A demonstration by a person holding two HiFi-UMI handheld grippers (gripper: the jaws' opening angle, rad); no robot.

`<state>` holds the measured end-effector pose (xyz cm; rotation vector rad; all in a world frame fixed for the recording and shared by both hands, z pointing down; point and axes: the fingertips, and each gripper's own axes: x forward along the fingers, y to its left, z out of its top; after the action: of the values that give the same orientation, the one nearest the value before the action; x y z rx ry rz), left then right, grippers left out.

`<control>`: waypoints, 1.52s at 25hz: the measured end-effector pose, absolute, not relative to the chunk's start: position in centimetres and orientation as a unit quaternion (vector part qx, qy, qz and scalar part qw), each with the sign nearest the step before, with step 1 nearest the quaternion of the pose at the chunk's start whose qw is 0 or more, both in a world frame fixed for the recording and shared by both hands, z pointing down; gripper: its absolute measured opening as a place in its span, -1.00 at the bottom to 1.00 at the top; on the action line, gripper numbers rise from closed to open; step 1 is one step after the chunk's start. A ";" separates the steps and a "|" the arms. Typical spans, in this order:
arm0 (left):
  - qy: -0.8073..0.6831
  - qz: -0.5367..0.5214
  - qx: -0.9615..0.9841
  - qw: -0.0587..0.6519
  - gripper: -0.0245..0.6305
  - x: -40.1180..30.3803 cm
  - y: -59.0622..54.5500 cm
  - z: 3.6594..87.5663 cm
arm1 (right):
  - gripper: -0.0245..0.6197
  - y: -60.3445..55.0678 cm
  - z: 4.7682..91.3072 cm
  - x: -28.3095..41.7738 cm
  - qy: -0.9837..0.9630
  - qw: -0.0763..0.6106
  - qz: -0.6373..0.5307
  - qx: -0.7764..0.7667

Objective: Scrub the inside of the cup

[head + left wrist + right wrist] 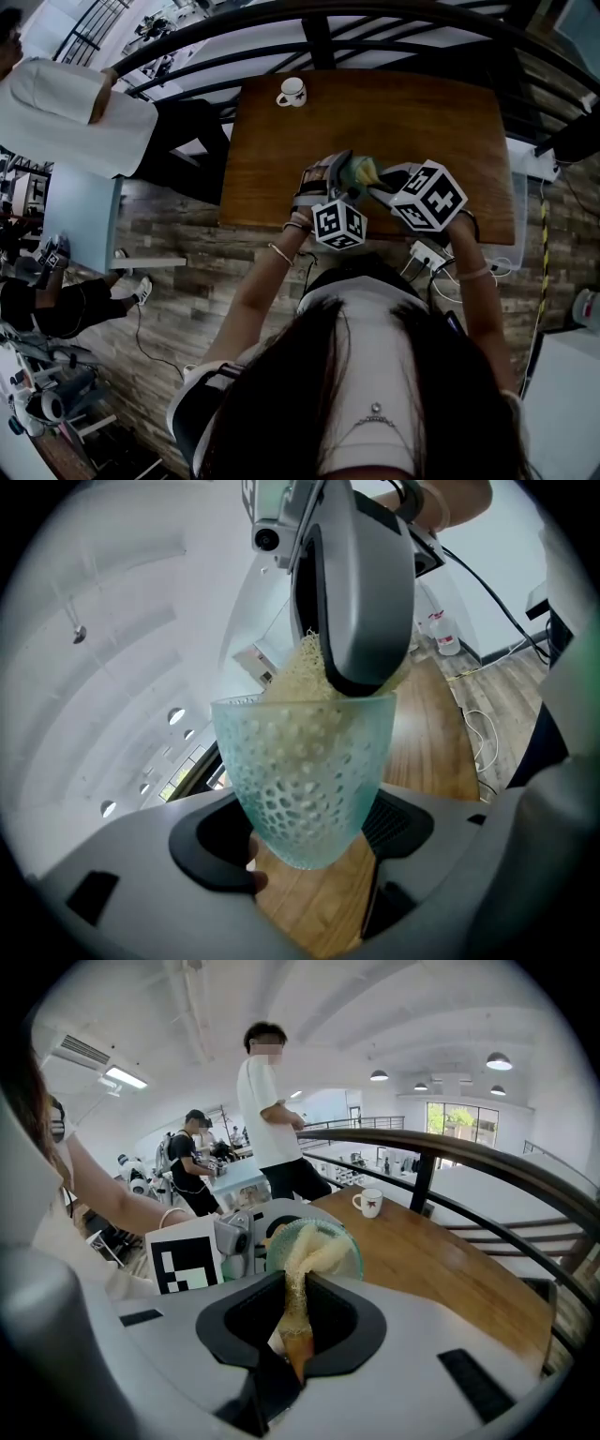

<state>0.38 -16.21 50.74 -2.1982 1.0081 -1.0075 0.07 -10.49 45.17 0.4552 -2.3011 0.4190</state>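
Note:
A frosted pale-green dimpled cup (305,780) sits between the jaws of my left gripper (309,832), which is shut on its lower part. In the head view the cup (359,172) is held above the near edge of the table, between the left gripper (328,183) and the right gripper (382,186). My right gripper (295,1321) is shut on a yellowish mesh scrubbing cloth (298,1269). The cloth's free end is bunched inside the mouth of the cup (345,1246). In the left gripper view the cloth (298,672) shows over the cup's rim, under the right gripper's grey jaws.
A white mug (292,92) with a red mark stands at the far edge of the wooden table (422,112). A dark curved railing (487,1171) runs behind the table. A person in a white shirt (267,1101) stands at its left. Cables and a socket strip (427,255) lie on the floor.

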 end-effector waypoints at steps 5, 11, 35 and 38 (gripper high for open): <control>0.376 -0.372 -0.819 0.222 0.14 0.7 -16.6 51.5 | -0.68 -11.0 45.3 0.5 -0.897 0.363 0.168 0.189; 0.381 -0.366 -0.827 0.189 0.14 0.7 -16.7 51.9 | -0.68 -11.3 45.1 0.7 -0.898 0.351 0.173 0.199; 0.423 -0.330 -0.843 0.048 0.14 -0.1 -18.8 52.4 | -0.68 -14.6 43.7 2.6 -0.902 0.281 0.175 0.277; 0.427 -0.324 -0.844 0.034 0.14 -0.1 -18.8 52.4 | -0.68 -15.0 43.8 3.3 -0.900 0.265 0.180 0.295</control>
<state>-0.07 -18.78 52.43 -2.5945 1.3131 -0.9957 3.30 -15.00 43.77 0.7963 -2.4331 0.4860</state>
